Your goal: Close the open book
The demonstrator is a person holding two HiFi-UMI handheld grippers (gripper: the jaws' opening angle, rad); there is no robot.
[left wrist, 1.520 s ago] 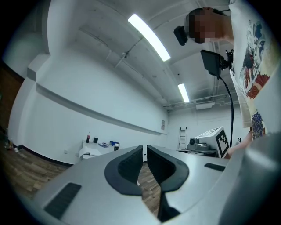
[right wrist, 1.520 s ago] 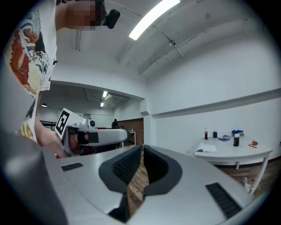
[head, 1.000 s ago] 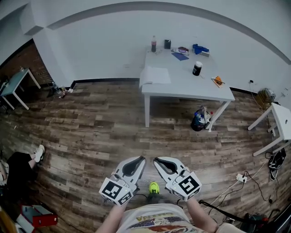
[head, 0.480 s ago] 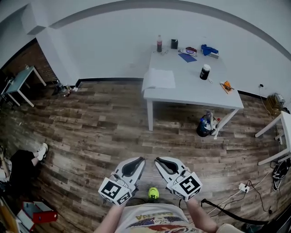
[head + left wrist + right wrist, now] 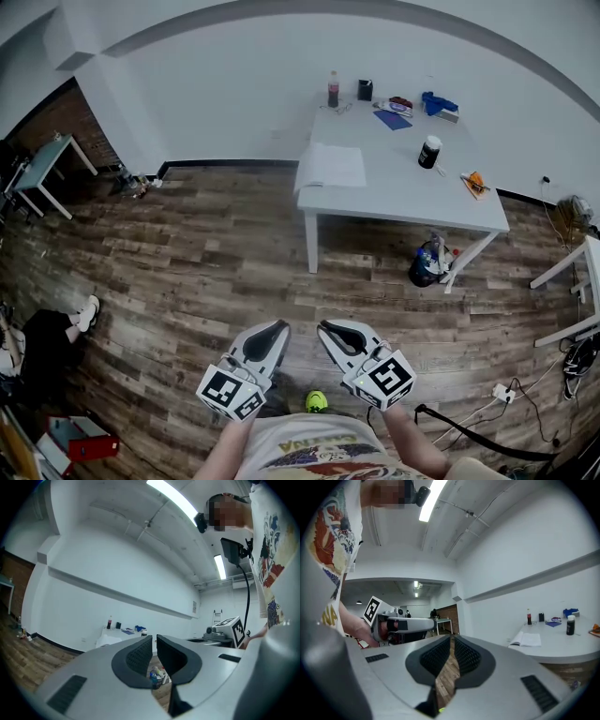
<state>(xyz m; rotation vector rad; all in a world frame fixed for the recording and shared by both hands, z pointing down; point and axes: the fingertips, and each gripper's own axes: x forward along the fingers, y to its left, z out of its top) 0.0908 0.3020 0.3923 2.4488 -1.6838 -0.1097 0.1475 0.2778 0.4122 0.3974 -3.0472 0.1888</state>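
The open book (image 5: 330, 166) lies flat with white pages up at the near left corner of the white table (image 5: 403, 192), far across the wooden floor. Both grippers are held low in front of my body, a good way from the table. My left gripper (image 5: 278, 326) points level toward it, jaws shut with only a thin slit and nothing between them. My right gripper (image 5: 324, 327) beside it is shut and empty too. In the left gripper view my left gripper (image 5: 154, 639) frames the distant book (image 5: 105, 641). The right gripper view shows my right gripper (image 5: 452, 639) left of the book (image 5: 526, 639).
On the table stand a bottle (image 5: 333, 89), a black cup (image 5: 429, 152) and blue things (image 5: 439, 103). A bag (image 5: 427, 264) sits under it. Another white table (image 5: 589, 267) and cables (image 5: 487, 403) are at the right. A small table (image 5: 37, 169) and a red box (image 5: 80, 441) are at the left.
The table and book have shifted right and grown slightly in the head view as I walk toward them. Both grippers travel along with me, still shut and side by side.
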